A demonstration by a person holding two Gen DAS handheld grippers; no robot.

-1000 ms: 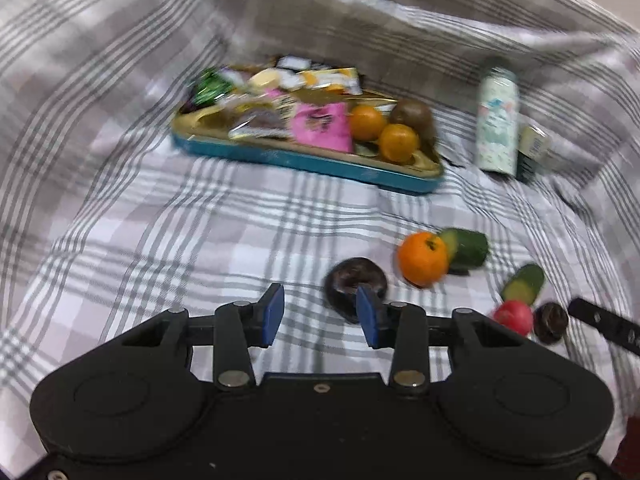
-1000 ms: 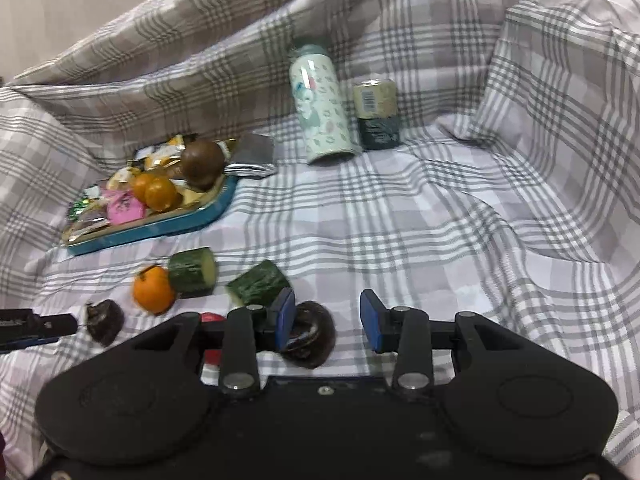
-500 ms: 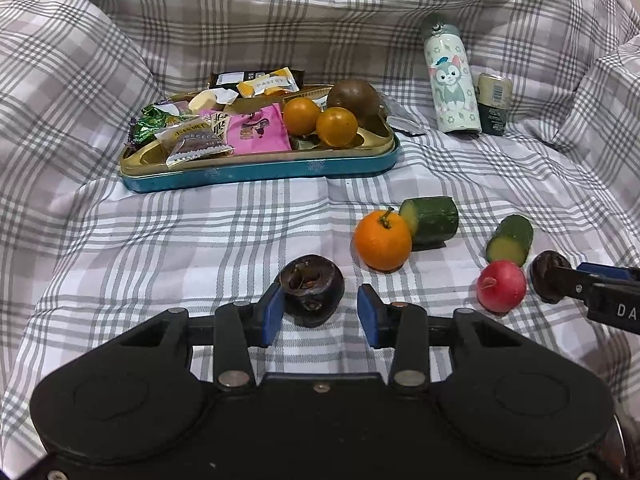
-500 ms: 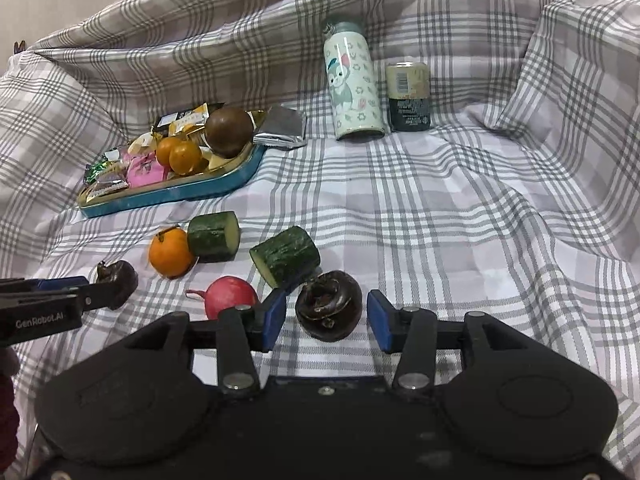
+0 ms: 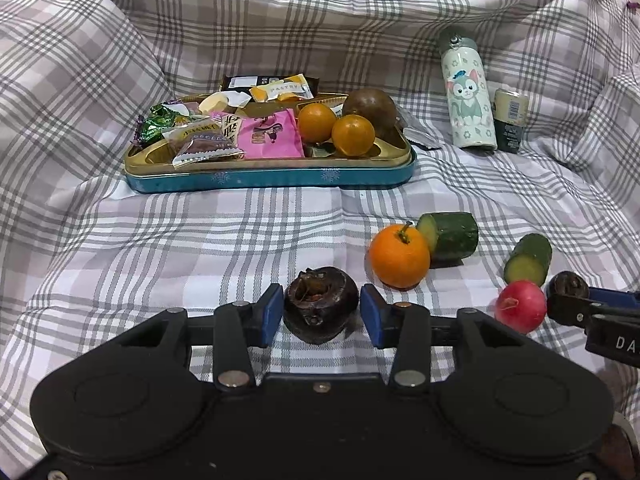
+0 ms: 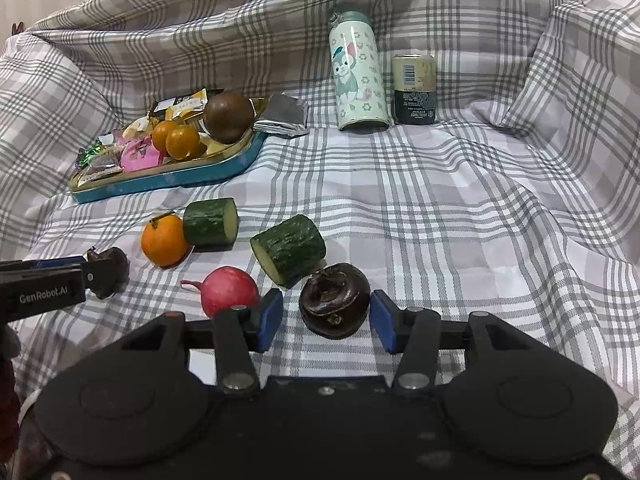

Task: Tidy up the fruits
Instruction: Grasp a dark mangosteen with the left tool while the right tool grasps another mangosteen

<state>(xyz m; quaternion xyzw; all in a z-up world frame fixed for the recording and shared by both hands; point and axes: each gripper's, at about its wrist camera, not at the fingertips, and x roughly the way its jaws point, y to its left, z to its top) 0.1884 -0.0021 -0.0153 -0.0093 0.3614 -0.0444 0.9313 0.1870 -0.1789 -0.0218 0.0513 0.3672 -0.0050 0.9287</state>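
I see two wrinkled dark round fruits on the checked cloth, near the glossy tin tray; my left gripper is opening around one fruit, pads apart from it; my right gripper is opening too, the other fruit loose between its pads.

Cat-print bottle; can; snack packets

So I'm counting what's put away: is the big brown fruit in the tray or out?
In: the brown fruit sits inside the tray.
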